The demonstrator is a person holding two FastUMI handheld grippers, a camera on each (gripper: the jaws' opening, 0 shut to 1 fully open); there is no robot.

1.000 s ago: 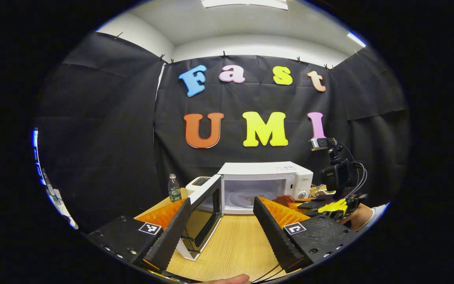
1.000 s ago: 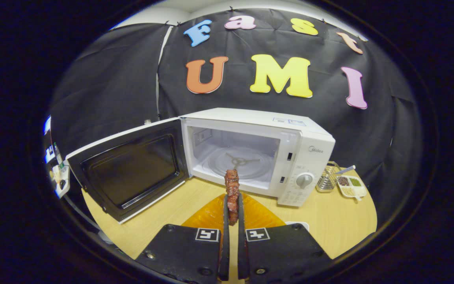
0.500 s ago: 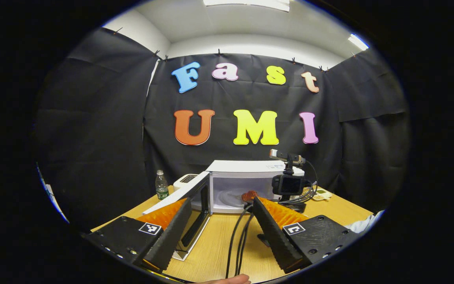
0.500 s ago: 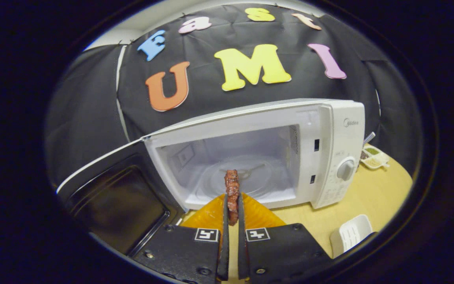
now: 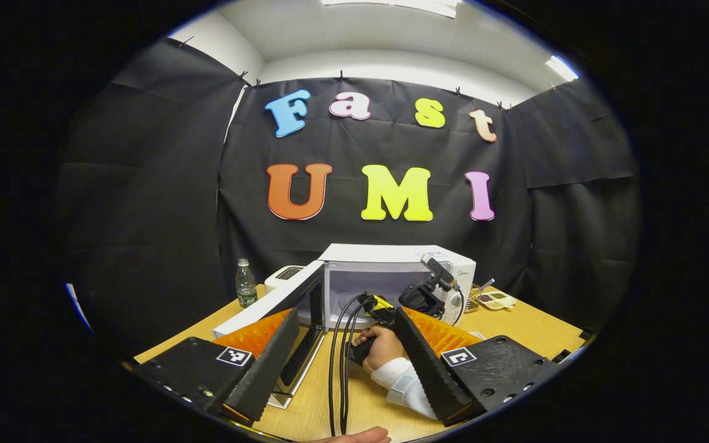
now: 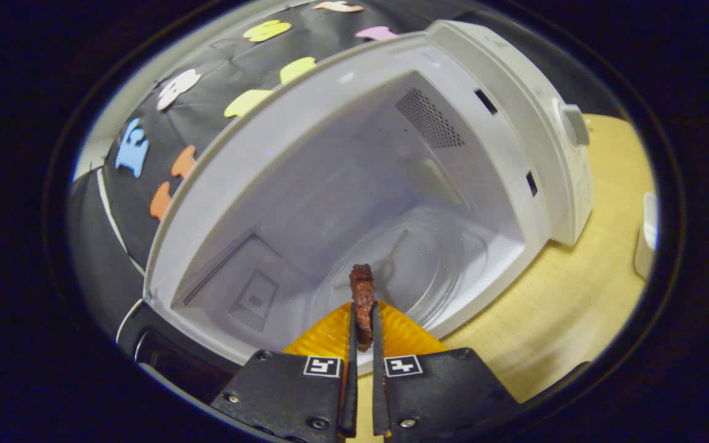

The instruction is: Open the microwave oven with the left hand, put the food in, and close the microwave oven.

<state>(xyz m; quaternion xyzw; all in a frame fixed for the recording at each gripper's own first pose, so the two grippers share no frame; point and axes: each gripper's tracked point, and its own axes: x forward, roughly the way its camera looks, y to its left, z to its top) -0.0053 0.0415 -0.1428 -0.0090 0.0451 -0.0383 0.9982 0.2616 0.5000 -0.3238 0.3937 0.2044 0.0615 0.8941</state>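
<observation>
Right gripper: jaws narrow, pressed on both sides of a piece of meat, held upright at the mouth of the microwave. Just beyond the meat, at 12 o'clock, the glass turntable on the cavity floor. At 3 o'clock, the wooden table.

Left gripper: jaws wide apart, holding nothing, well back from the microwave. Between the fingers, a hand in a white sleeve, holding the right gripper at the oven opening. Door swung open at 11 o'clock. Water bottle and toaster at 10 o'clock.
</observation>
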